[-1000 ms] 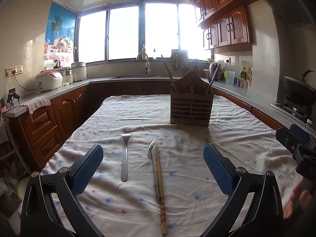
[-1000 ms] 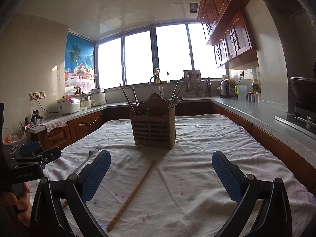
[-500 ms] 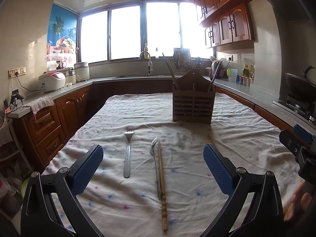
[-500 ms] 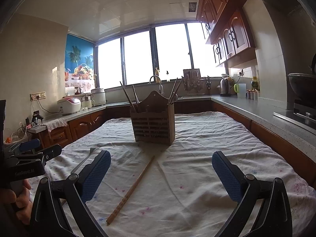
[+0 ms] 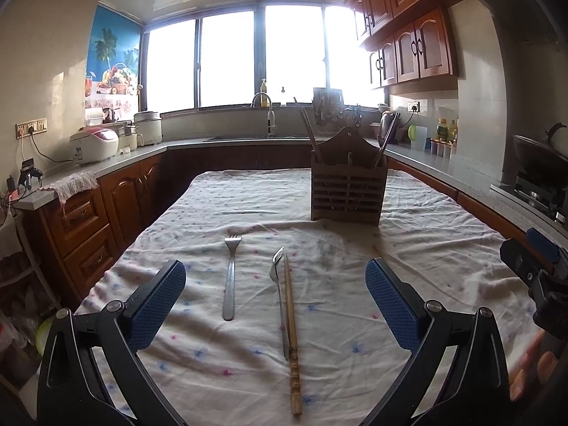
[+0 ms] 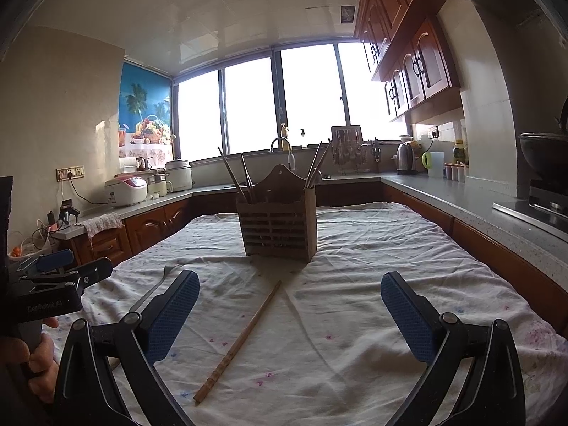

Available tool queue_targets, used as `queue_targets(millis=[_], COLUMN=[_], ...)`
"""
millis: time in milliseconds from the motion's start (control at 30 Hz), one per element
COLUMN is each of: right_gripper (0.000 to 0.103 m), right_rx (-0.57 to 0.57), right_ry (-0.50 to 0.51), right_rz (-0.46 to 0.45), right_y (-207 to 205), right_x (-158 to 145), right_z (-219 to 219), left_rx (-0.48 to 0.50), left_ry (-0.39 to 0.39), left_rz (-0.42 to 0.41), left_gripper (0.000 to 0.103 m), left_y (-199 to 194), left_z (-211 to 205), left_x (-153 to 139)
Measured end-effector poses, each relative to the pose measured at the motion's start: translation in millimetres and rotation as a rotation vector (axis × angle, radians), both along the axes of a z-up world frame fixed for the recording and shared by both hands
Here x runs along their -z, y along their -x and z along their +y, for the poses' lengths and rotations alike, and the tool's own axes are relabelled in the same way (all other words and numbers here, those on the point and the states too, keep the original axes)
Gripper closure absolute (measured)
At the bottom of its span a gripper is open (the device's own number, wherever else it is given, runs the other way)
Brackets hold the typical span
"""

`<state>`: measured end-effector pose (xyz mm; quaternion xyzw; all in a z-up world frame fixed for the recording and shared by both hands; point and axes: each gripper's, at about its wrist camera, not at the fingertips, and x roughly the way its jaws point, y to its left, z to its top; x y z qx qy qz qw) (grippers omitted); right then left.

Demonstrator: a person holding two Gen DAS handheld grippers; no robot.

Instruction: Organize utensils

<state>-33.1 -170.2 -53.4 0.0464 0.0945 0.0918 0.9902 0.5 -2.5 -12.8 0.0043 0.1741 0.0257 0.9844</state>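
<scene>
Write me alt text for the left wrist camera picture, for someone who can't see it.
Open left gripper with blue-padded fingers hovers over a white floral tablecloth, where a steel fork lies left of a second steel fork beside a wooden chopstick. Beyond stands a slatted wooden utensil holder in a kitchen.

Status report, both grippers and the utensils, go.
Left gripper open, empty; right gripper open, empty. Two forks, two chopsticks loose on cloth; holder upright beyond. Path unobstructed.
</scene>
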Motion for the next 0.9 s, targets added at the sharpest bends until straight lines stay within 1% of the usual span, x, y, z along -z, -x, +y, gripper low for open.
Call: queue_targets(millis=[900], right_gripper=[0.0], right_rx=[-0.008], right_ry=[-0.017], right_rz=[-0.007], right_y=[-3.0], right_x=[-6.6], right_z=[-2.1], left_rx=[0.001], left_ry=[-0.016], left_rz=[-0.011], left_gripper=[0.0], left_y=[1.1], left_z=[-4.5], left_x=[-3.3])
